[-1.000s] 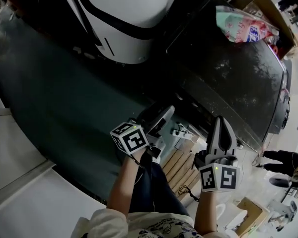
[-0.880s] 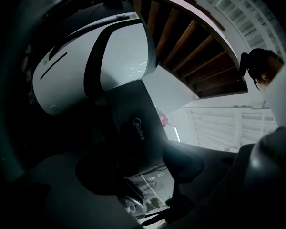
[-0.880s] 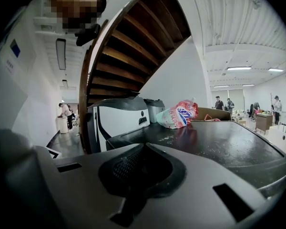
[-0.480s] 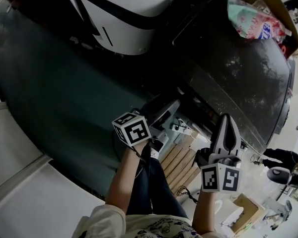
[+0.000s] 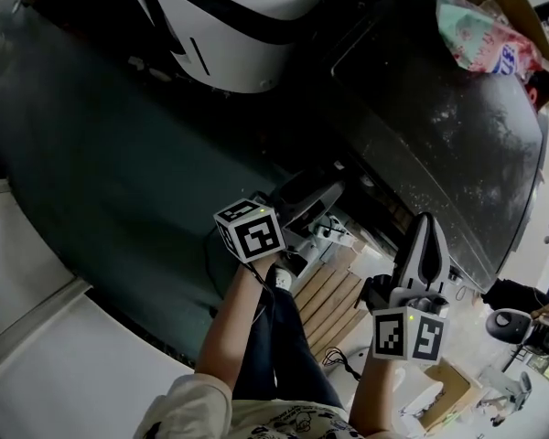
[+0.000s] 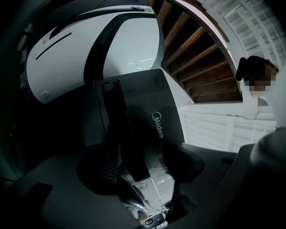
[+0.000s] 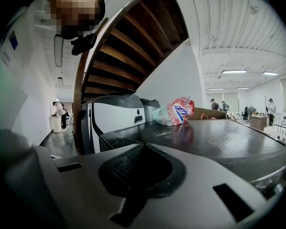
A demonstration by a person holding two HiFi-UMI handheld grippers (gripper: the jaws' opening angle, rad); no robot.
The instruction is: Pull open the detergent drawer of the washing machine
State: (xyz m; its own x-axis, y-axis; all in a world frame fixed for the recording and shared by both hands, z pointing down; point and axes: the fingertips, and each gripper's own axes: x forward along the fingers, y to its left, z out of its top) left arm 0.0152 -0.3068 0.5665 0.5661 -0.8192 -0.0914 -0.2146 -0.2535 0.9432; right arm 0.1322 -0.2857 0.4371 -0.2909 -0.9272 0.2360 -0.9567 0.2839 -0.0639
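The washing machine has a dark, dusty top and stands at the right of the head view. My left gripper reaches up to its front edge. In the left gripper view the jaws stand open on either side of a black strip. The strip runs down a dark grey panel marked Midea. Neither pad visibly presses on it. My right gripper hangs shut and empty beside the machine's near corner, its closed jaws pointing across the machine's top.
A pink detergent bag lies on the machine's far end, beside a cardboard box. A large white rounded appliance stands left of the machine. Wooden slats lie below my arms. Stairs rise overhead.
My left gripper has moved up and right, closer to the machine's front. The right gripper has drifted slightly right and stays shut.
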